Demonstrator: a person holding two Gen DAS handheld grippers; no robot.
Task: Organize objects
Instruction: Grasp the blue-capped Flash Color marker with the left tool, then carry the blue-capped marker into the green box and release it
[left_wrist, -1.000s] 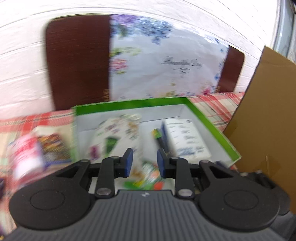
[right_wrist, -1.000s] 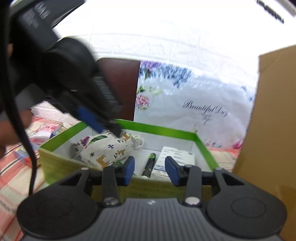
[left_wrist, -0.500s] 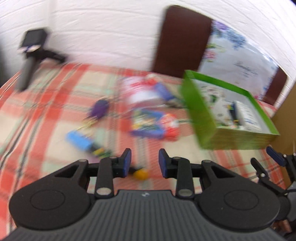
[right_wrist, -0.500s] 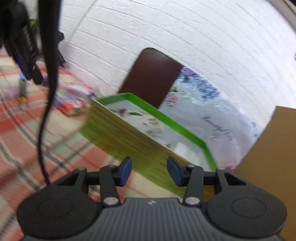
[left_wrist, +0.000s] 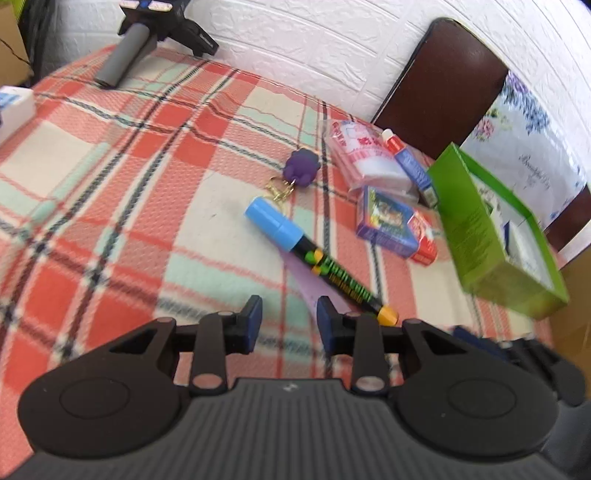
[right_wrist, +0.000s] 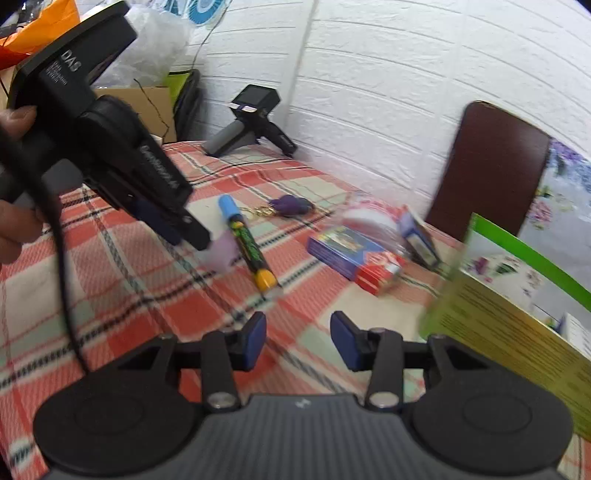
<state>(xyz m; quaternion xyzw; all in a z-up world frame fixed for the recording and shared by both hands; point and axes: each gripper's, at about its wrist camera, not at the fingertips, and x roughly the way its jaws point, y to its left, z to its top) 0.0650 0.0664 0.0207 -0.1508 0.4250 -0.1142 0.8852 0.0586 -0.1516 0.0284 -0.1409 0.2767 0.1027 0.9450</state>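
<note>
A marker with a blue cap (left_wrist: 314, 258) (right_wrist: 245, 243) lies on the plaid cloth, partly on a small lilac piece (left_wrist: 314, 286). A purple keychain (left_wrist: 301, 168) (right_wrist: 291, 205), a pink-white packet (left_wrist: 365, 158), a blue tube (left_wrist: 410, 164) and a blue-red card box (left_wrist: 393, 227) (right_wrist: 354, 256) lie beyond it. The green box (left_wrist: 480, 236) (right_wrist: 513, 317) stands at the right with items inside. My left gripper (left_wrist: 290, 323) is open and empty, just short of the marker; it also shows in the right wrist view (right_wrist: 184, 229). My right gripper (right_wrist: 297, 339) is open and empty beside the green box.
A spare grey-handled gripper (left_wrist: 147, 37) (right_wrist: 251, 125) lies at the table's far edge by the white brick wall. A brown chair back (left_wrist: 443, 92) (right_wrist: 491, 166) stands behind the table. A white box (left_wrist: 14, 107) sits at the left edge.
Both grippers have left the green box and swung left over the table. The left one now hovers low by the marker. Both stay open and empty.
</note>
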